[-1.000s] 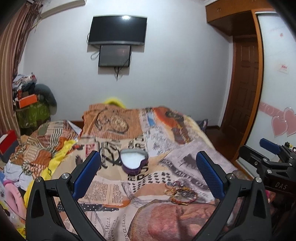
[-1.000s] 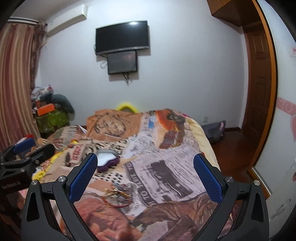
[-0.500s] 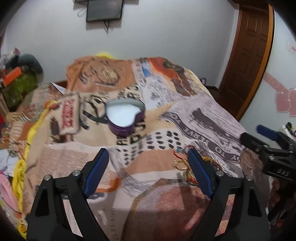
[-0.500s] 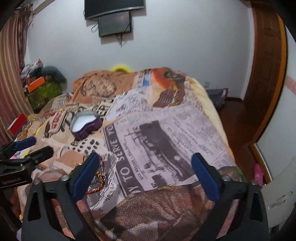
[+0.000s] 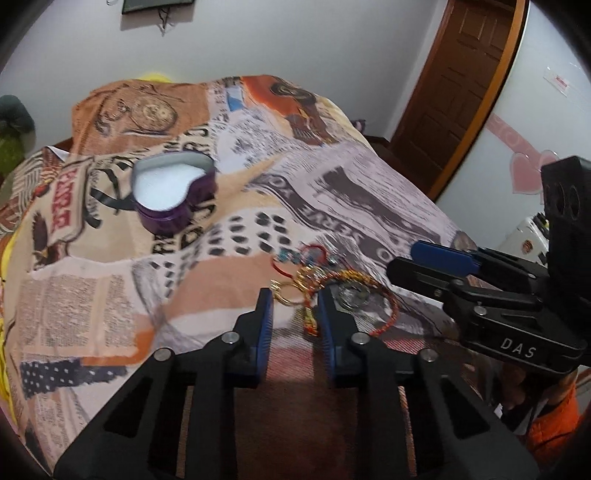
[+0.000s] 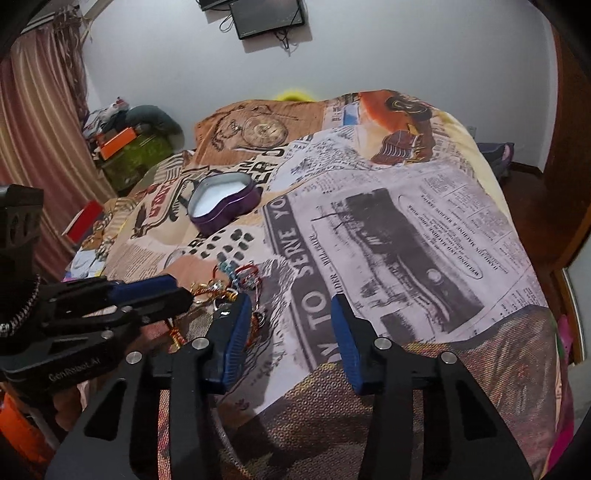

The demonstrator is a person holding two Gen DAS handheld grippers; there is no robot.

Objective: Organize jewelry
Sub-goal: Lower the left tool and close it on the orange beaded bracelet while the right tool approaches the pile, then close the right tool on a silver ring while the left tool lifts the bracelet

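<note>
A pile of jewelry [image 5: 325, 284] lies on the printed bed cover: gold rings, red and multicoloured thread bracelets, small blue pieces. It also shows in the right wrist view [image 6: 236, 284]. A purple heart-shaped tin [image 5: 173, 192] with a white inside stands open farther back, also in the right wrist view [image 6: 223, 205]. My left gripper [image 5: 294, 299] is low over the near edge of the pile, jaws narrowed to a small gap, with a bracelet strand between the tips. My right gripper [image 6: 290, 306] is partly open and empty just right of the pile.
The bed cover [image 6: 406, 229] slopes off to the right toward a wooden door [image 5: 454, 85]. Clutter and a curtain [image 6: 40, 122] stand at the left wall. A screen [image 6: 269, 16] hangs on the far wall.
Both grippers have dropped toward the bed and moved in on the jewelry pile. The left jaws have closed from wide open to a narrow gap. The right jaws have narrowed somewhat.
</note>
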